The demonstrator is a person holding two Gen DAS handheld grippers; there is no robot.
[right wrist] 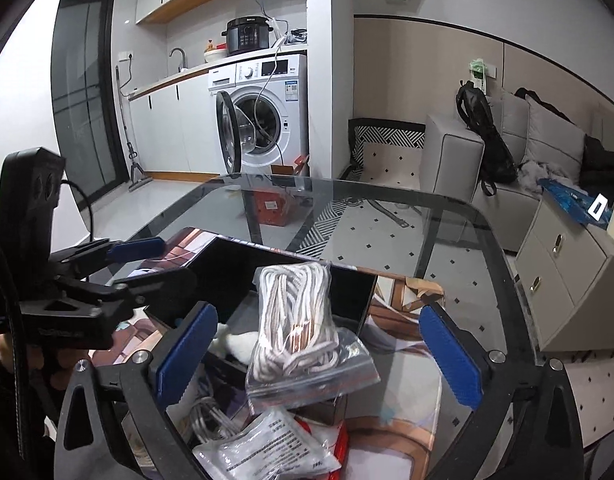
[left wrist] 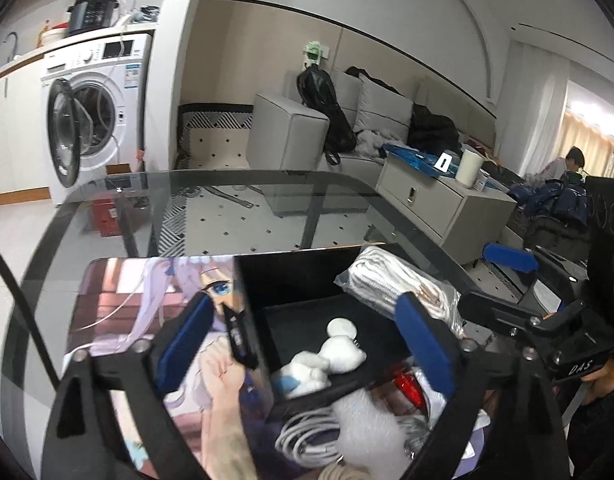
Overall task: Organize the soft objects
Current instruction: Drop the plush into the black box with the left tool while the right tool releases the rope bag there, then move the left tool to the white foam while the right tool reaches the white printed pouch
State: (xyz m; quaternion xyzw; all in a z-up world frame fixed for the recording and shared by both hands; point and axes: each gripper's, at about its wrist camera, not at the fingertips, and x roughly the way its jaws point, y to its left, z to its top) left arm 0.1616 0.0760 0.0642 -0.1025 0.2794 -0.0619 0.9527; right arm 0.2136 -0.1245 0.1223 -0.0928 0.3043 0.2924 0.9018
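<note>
"DAS" lettering on right tool (left wrist: pixel 507 276), open left tool (left wrist: pixel 307 340), black box (left wrist: pixel 291 280)

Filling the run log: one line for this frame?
left gripper: open, over black box | right gripper: open, empty | bagged rope: leaning on box rim | white plush: inside

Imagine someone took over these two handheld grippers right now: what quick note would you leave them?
Left gripper: open, empty, hovering over the black box.
Right gripper: open, empty, around the bagged white rope, which leans on the box's rim.
Done: white plush toy lies inside the box.
Left: rope bag is not fully in; the coiled grey cable, a fluffy white item and a printed white packet lie on the mat in front of the box.
</note>
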